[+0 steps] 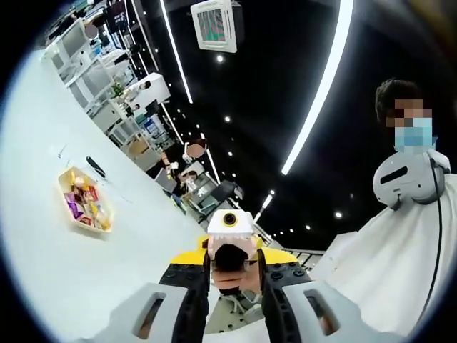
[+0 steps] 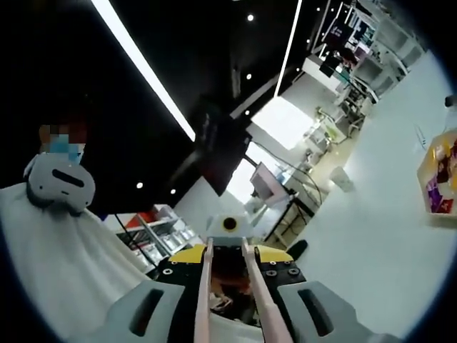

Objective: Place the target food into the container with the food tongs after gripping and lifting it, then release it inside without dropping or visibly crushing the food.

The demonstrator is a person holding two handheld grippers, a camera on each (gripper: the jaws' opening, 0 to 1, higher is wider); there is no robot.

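Note:
A yellow tray [image 1: 84, 199] of wrapped snacks lies on the white table [image 1: 43, 264] to the left in the left gripper view; the same yellow tray [image 2: 438, 174] sits at the right edge of the right gripper view. My right gripper [image 2: 228, 304] is shut on the food tongs [image 2: 204, 286], whose two pale arms run forward between its jaws. My left gripper [image 1: 234, 314] is open with nothing between its jaws. The two grippers face each other, both tilted up away from the table: the right gripper [image 1: 228, 250] and the left gripper [image 2: 228, 239] each appear straight ahead of the other.
A black object [image 1: 95, 166] lies on the table beyond the tray. A person in a white garment [image 1: 400, 250] holding a grey device [image 1: 407, 179] stands close by; the same person [image 2: 57, 243] is at the left. A small white container [image 2: 341, 179] stands on the table [image 2: 378, 236].

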